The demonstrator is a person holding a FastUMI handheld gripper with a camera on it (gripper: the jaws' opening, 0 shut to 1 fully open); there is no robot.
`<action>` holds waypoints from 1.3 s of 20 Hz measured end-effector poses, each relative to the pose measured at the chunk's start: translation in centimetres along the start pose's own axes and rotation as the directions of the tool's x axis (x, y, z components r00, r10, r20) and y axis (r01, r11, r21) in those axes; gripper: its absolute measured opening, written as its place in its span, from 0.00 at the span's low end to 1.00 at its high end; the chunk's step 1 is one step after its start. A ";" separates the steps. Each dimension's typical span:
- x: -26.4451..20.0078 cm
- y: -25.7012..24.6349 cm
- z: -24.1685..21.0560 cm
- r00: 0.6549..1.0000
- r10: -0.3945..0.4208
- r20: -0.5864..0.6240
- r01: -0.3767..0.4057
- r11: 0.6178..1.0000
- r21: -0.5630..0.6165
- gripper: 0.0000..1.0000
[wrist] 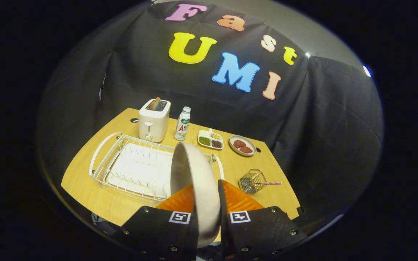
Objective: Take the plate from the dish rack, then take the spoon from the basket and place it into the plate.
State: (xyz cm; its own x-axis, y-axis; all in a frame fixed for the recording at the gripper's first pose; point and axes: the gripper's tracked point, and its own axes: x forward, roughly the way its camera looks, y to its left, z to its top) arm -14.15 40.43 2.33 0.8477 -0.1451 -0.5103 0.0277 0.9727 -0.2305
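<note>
Now: plate (194,188) held on edge in the gripper (207,203), clear of the dish rack (136,170).

The 2 fingers are narrowed onto the plate's rim, 1 on each face, so the plate stands upright between them and rises ahead of the tips. The rack lies beyond and to the left of the fingers, on the wooden table (85,181). The wire basket (251,181) sits beyond the right finger, with the spoon (269,183) handle sticking out of it sideways. Risks, as judged: the hold is on the rim only, so the plate could pivot or slip if tilted fast. Setting it down edge-first may chip it or let it roll. Too near the basket, it could knock that over. A toaster (154,121), bottle (182,124) and 2 small dishes (227,142) stand far beyond.
</note>
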 end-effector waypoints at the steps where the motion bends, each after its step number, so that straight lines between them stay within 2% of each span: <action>1: -0.1 0.1 -1.0 1.000 0.006 -0.020 -0.005 1.000 0.010 0.25; 7: 0.4 0.6 -6.4 0.989 0.048 -0.141 -0.041 0.998 0.052 0.25; 11: 1.4 1.4 -9.7 0.966 0.131 -0.221 -0.087 0.976 0.199 0.25; 14: 2.2 2.0 -12.2 0.938 0.215 -0.271 -0.107 0.925 0.364 0.25; 18: 3.2 2.6 -15.3 0.895 0.311 -0.320 -0.083 0.821 0.565 0.25; 21: 3.8 2.8 -17.0 0.870 0.351 -0.347 -0.058 0.771 0.634 0.25; 26: 4.6 3.9 -18.1 0.829 0.455 -0.324 -0.100 0.691 0.716 0.25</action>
State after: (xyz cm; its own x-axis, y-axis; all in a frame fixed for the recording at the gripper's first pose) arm -19.76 40.30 -15.94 0.5441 0.2640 -0.7964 0.3141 0.8161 0.4851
